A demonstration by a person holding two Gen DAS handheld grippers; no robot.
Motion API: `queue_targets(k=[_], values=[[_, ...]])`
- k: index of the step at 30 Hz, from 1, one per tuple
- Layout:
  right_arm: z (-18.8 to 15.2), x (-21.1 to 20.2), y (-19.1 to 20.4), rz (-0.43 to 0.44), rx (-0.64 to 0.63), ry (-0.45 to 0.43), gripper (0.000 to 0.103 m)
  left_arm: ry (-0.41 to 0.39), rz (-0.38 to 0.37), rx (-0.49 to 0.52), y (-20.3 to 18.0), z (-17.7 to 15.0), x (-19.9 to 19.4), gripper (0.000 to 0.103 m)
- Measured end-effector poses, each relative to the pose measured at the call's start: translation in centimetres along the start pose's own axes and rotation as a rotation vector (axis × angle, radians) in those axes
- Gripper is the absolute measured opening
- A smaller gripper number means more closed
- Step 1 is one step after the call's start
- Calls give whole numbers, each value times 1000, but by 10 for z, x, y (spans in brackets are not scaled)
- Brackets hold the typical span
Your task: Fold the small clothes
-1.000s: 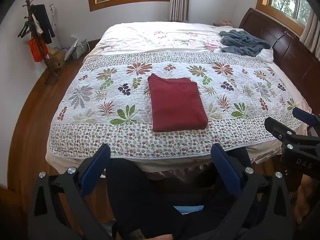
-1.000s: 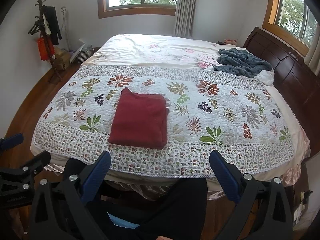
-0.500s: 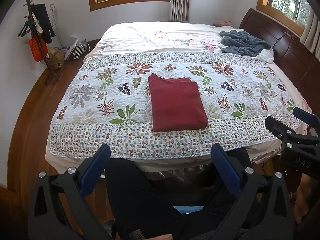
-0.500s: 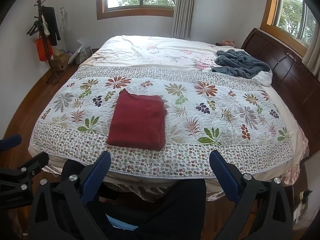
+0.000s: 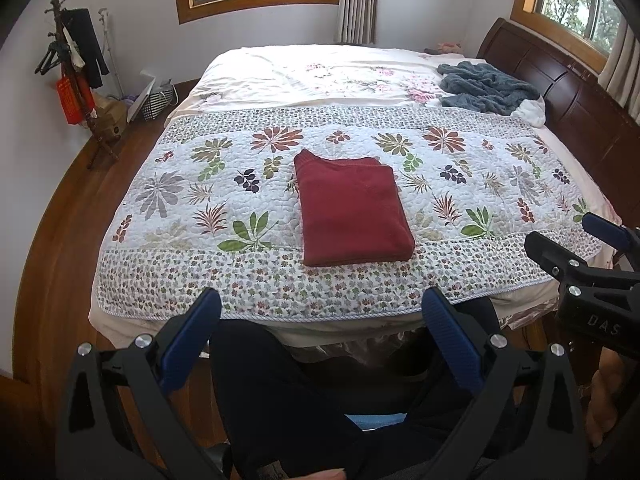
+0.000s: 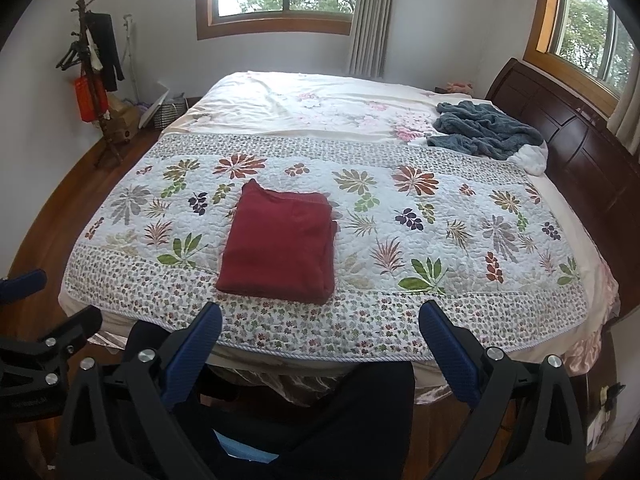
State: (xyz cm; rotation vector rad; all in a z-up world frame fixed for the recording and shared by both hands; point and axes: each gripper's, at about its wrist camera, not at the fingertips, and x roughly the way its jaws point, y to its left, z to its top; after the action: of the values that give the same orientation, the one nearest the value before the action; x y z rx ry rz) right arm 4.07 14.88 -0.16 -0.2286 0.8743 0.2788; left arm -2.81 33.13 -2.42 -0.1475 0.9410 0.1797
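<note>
Your left gripper hangs low at the bottom of the frame with its jaws spread wide and nothing between them, and your right gripper sits the same way, jaws wide apart and empty, both short of the near edge of the bed. The red garment lies folded into a neat rectangle at the centre of the frame on the floral quilt, well apart from either gripper. Over in the upper right a rumpled grey blanket rests near the dark wooden headboard.
</note>
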Motion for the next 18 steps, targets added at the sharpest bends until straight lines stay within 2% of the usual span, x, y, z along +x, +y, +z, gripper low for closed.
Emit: queue_targets(k=[18], values=[[6,3,8,1,-9,-4,99,-2,3,5,-1,5,2,100]])
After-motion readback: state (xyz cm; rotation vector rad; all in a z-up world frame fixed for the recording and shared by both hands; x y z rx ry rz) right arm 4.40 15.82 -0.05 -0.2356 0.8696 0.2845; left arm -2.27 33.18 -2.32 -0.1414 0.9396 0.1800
